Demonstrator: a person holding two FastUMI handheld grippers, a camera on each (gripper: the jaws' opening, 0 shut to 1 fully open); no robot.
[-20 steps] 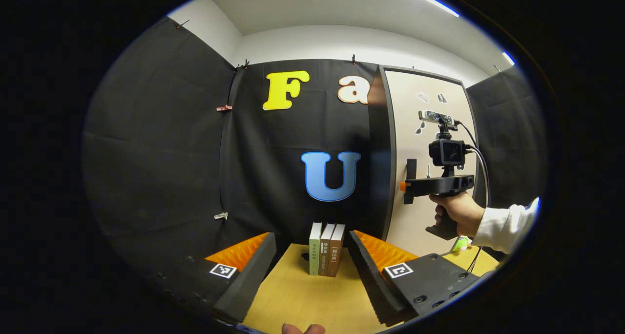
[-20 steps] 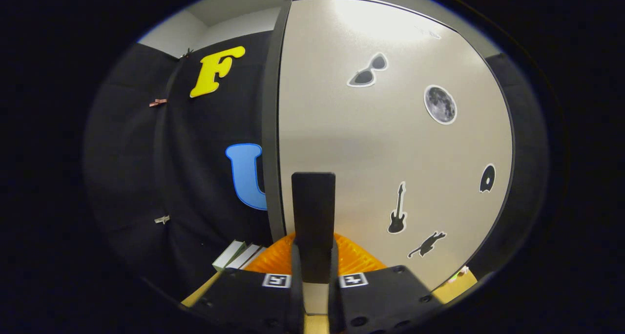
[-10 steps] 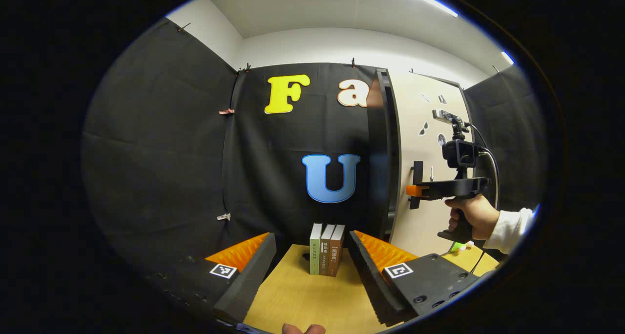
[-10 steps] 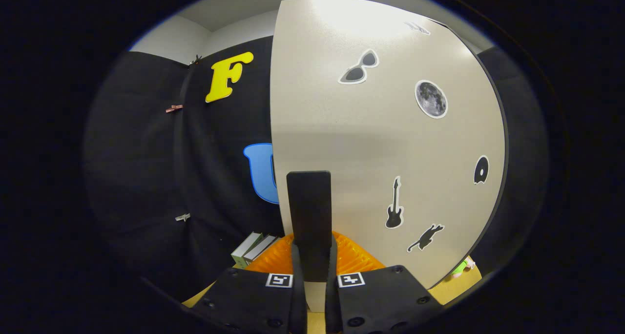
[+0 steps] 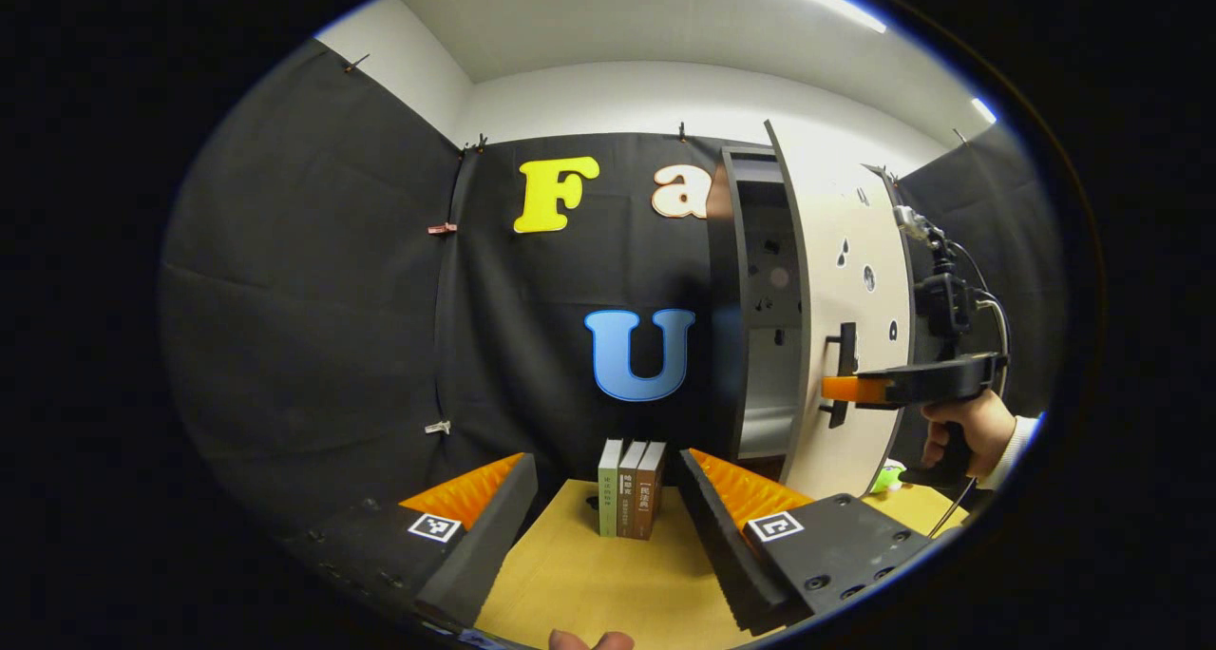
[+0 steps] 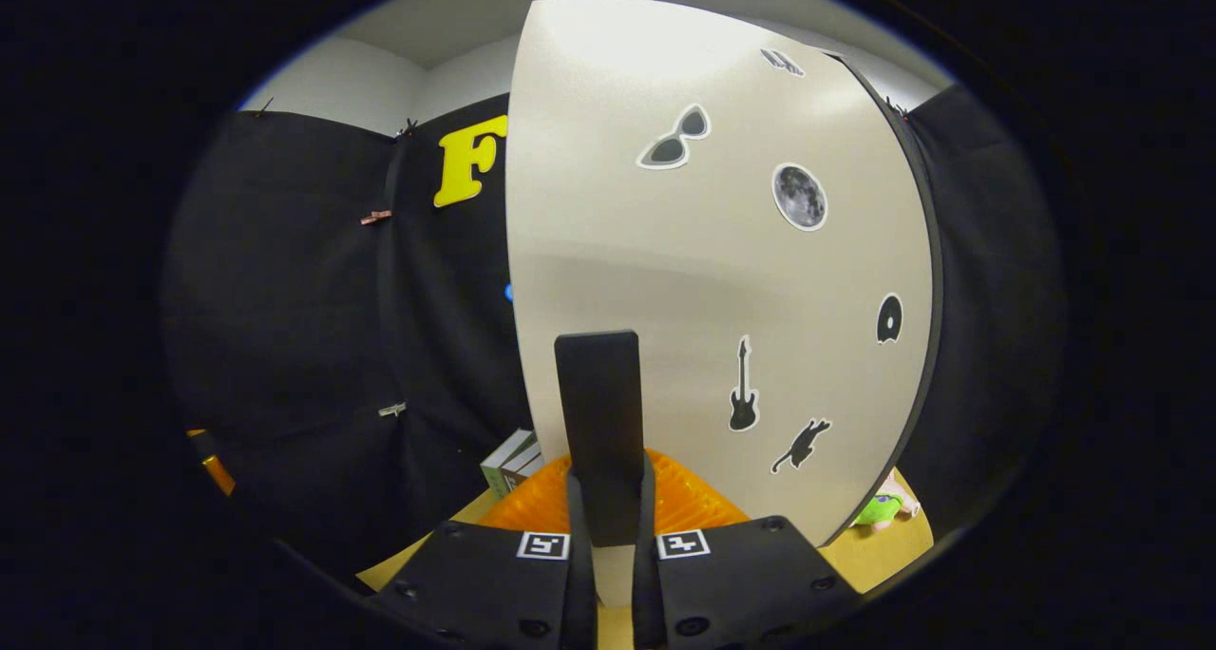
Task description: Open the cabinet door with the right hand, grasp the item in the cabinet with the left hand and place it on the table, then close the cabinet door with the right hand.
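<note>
Right tongs [image 6: 605,498] pinched on the one black door handle [image 6: 598,412] of the cabinet door [image 6: 703,251], swung partly open; from the left gripper view, seen held in a hand [image 5: 964,427] at that handle [image 5: 841,370]. Left tongs [image 5: 608,498] spread wide, hovering over the desk [image 5: 589,583]. Three books [image 5: 629,488] upright side by side at the desk's far edge. Six stickers counted on the door face. One small green item [image 6: 879,509] on the desk past the door's lower edge. Cabinet [image 5: 760,298] interior partly exposed, contents impossible to make out.
</note>
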